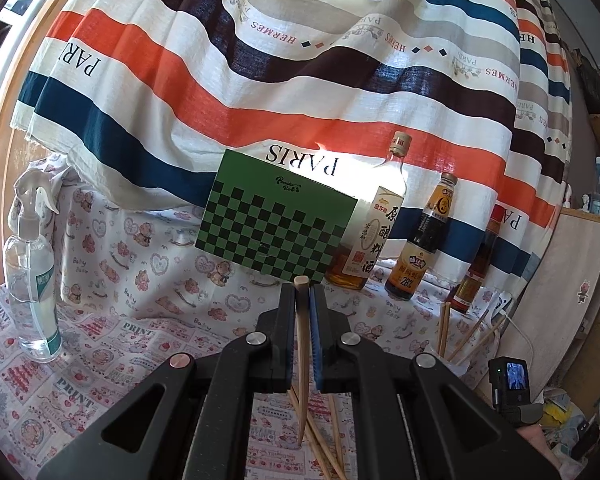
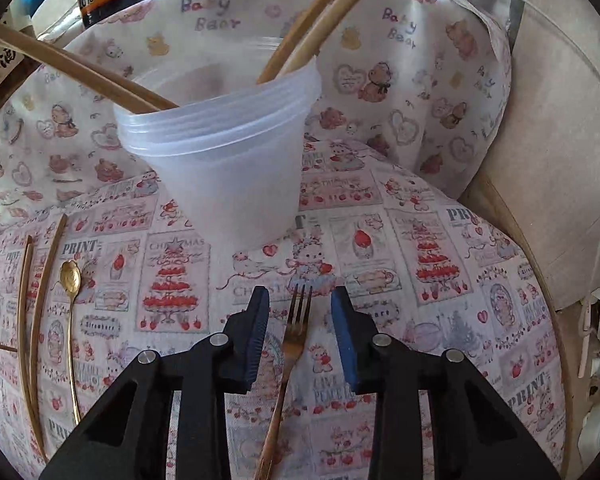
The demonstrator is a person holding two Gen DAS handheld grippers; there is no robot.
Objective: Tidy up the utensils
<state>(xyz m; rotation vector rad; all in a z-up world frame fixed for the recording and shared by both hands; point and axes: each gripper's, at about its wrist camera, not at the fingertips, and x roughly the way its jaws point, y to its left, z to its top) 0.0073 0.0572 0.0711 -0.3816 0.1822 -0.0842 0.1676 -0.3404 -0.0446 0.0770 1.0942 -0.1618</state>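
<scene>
L gripper (image 1: 303, 292) clamped on chopstick (image 1: 302, 364); R gripper (image 2: 300, 304) jaws apart w/ fork (image 2: 290, 344) lying between, near cup (image 2: 224, 152).

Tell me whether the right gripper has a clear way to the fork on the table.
Probably yes. The right gripper is open, its jaws standing either side of the fork, which lies flat on the tablecloth with nothing over it. The plastic cup stands further back, clear of it.
</scene>
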